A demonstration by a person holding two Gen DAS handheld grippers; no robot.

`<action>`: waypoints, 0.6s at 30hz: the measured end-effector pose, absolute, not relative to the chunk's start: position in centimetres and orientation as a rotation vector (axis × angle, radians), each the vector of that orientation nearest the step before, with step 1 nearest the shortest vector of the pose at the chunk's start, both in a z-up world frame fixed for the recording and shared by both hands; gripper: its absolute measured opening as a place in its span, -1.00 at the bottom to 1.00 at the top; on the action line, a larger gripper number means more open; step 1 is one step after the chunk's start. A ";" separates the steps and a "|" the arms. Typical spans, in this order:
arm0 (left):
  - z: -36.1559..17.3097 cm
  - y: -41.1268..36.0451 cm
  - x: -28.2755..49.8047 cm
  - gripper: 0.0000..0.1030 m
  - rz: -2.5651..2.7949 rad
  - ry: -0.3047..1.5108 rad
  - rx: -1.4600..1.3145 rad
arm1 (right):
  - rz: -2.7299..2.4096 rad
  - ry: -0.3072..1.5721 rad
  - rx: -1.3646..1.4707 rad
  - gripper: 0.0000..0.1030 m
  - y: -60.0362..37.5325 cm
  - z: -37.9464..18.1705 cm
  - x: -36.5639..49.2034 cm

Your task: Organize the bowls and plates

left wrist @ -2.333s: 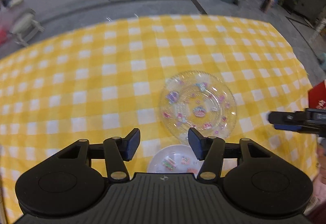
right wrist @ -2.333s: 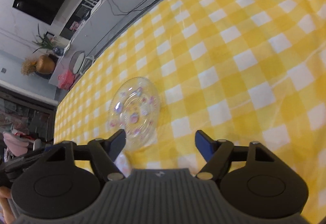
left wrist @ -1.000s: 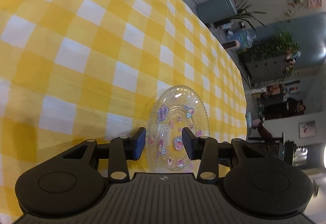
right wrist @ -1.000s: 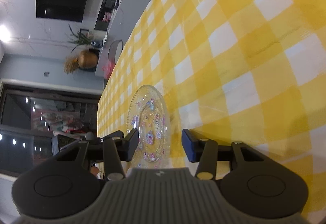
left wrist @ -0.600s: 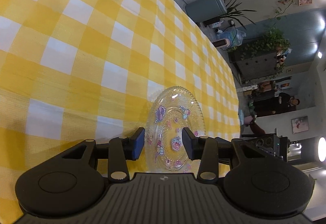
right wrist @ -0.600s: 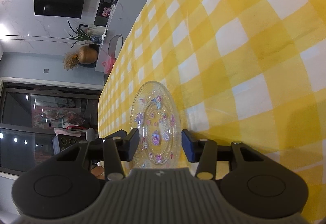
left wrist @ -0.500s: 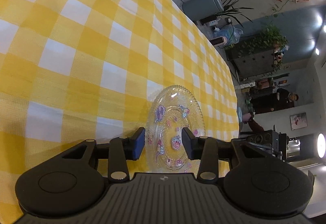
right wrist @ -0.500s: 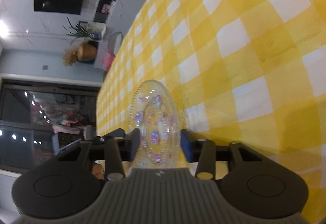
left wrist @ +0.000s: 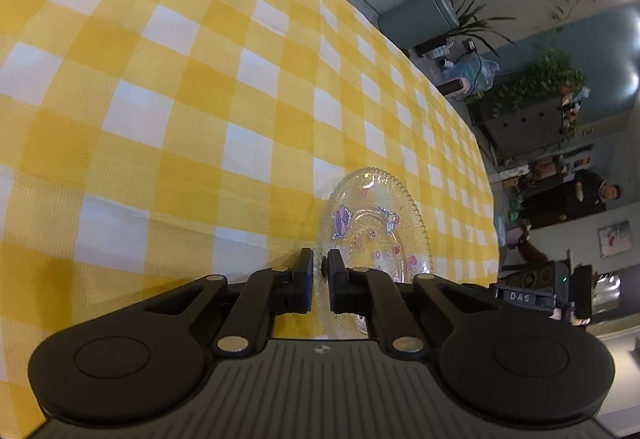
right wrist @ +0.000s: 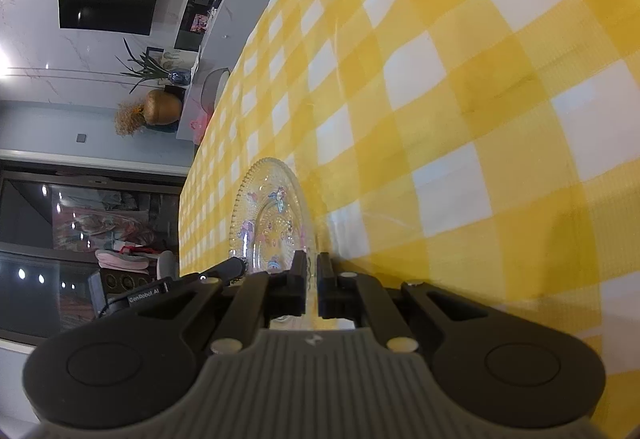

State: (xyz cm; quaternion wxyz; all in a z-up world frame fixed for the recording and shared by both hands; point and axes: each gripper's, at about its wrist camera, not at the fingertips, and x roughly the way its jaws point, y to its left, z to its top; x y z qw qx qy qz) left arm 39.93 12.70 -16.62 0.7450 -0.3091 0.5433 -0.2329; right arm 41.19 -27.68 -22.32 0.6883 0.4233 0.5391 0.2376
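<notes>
A clear glass plate [left wrist: 372, 231] with pink and purple cartoon prints stands tilted over the yellow checked tablecloth [left wrist: 168, 111]. My left gripper [left wrist: 318, 263] is closing on its near rim, and the pads press the glass edge. In the right wrist view the same plate [right wrist: 268, 215] shows from the opposite side. There my right gripper [right wrist: 311, 263] is closing on the rim, with the glass pinched between its pads. Each view catches the other gripper's body beyond the plate: the right one [left wrist: 536, 295] and the left one [right wrist: 160, 291].
The checked cloth runs far to the left in the left wrist view and to the right [right wrist: 480, 99] in the right wrist view. Past the table edge are plants, a cabinet [left wrist: 528, 123] and a person [left wrist: 596, 195].
Both pairs of jaws went from open around the plate to shut on its rim. The plate now sits more upright between them. Neither hand has shifted much.
</notes>
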 end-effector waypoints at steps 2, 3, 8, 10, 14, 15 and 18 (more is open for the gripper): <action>-16.5 12.5 40.0 -0.82 -0.508 1.192 -0.662 | 0.547 1.182 0.883 -0.99 -27.3 -21.7 41.1; -16.4 12.5 40.0 -0.78 -0.506 1.196 -0.661 | 0.554 1.171 0.853 -0.99 -27.0 -21.4 41.0; -17.1 13.2 40.4 -0.73 -0.525 1.207 -0.704 | 0.543 1.204 0.949 -0.99 -27.3 -22.4 41.5; -17.4 13.4 40.4 -0.72 -0.523 1.207 -0.741 | 0.538 1.215 0.998 -0.99 -27.5 -22.9 41.6; -17.5 13.3 40.5 -0.61 -0.522 1.194 -0.764 | 0.531 1.214 0.974 -0.98 -27.2 -22.7 41.7; -17.4 13.2 40.5 -0.45 -0.533 1.188 -0.761 | 0.535 1.215 0.972 -0.95 -27.2 -22.6 41.7; -16.9 12.6 40.5 0.12 -0.592 1.164 -0.762 | 0.528 1.222 0.997 -0.94 -27.1 -22.8 41.9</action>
